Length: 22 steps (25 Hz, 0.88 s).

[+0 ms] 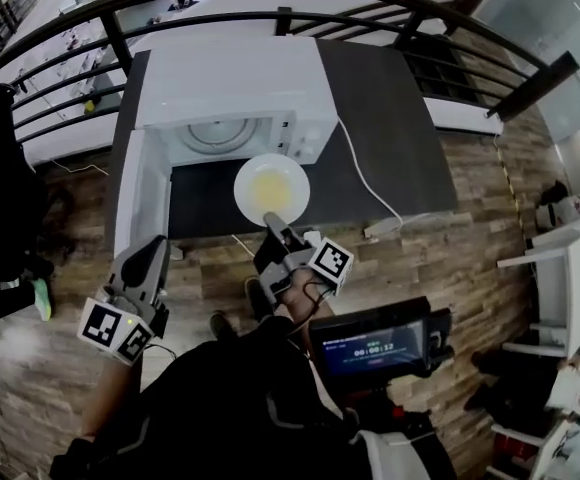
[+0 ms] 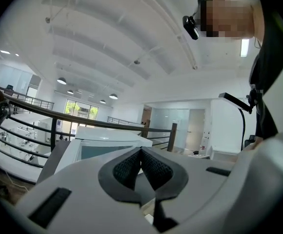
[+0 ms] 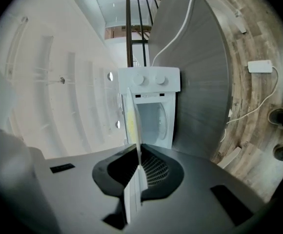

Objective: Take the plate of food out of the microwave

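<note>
Right gripper view has the right hand-held gripper (image 3: 138, 151) closed on the near rim of the plate (image 3: 131, 121), which shows edge-on as a thin white line running out from between the two pads. From the head view, the same right hand-held gripper (image 1: 273, 225) pinches the rim of the plate (image 1: 243, 181) at the edge closest to the person, and the plate reaches away from its tips with yellow food (image 1: 270, 190) in the middle. The plate is outside the microwave (image 1: 235, 98), just in front of its open cavity and over the dark surface (image 1: 390, 128); whether it touches that surface cannot be told. Beyond the plate stands the microwave, its door (image 1: 135, 193) swung open off to the left of this gripper. A white cord (image 1: 365, 183) trails across the surface to the right. The left hand-held gripper (image 1: 155, 250) hangs well apart on the left, near the door's outer edge. In the left gripper view, the left hand-held gripper (image 2: 141, 152) has its pads meeting at the tips with nothing between them.
</note>
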Available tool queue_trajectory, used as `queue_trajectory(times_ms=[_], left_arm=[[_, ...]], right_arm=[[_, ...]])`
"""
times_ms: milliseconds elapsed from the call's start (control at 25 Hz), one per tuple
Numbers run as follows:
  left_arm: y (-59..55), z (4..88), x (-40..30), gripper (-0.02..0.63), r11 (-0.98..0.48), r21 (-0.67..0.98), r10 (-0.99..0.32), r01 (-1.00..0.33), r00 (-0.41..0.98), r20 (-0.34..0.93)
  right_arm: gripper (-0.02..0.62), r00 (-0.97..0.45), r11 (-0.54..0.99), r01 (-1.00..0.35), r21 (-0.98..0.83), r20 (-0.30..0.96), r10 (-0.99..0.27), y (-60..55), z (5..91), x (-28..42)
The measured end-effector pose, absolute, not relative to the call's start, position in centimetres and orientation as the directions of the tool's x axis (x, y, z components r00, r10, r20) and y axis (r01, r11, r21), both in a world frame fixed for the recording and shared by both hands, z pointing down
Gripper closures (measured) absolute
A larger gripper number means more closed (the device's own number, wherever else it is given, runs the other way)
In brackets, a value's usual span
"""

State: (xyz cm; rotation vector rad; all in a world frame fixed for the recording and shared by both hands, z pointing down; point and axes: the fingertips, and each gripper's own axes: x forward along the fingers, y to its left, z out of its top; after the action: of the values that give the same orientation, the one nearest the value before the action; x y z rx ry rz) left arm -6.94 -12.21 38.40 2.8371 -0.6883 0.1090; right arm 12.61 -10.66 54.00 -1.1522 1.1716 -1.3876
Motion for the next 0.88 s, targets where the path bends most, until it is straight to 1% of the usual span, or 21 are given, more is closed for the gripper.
queue_trajectory(times_ms=[160,320,560,880], left_arm=[[-11.7,39.1,-7.2,0.603,-0.877,0.202,-0.419,-0.436,0.900,0.119],[-11.2,39.3,-6.6,0.603,-0.868,0.213,-0.429,-0.449,0.893,0.135],[-10.4,37.8,-4.5,0.603,-0.866,0.184,-0.446,-0.465,0.884,0.137],[-9.5,37.8,-2.5,0.603,-0.863,0.174,-0.454,-0.475,0.879,0.146]], right_arm=[[0.581,-0.080,-0.091,0.063,-0.994,0.086,-0.993,-8.2,53.0,13.0],[0.581,-0.080,-0.059,0.076,-0.995,0.053,-0.995,-6.9,52.0,13.7],[0.581,-0.112,-0.031,0.081,-0.996,0.022,-0.993,-6.4,50.7,15.1],[0.581,-0.138,0.001,0.075,-0.997,-0.011,-0.990,-6.2,49.8,16.9]])
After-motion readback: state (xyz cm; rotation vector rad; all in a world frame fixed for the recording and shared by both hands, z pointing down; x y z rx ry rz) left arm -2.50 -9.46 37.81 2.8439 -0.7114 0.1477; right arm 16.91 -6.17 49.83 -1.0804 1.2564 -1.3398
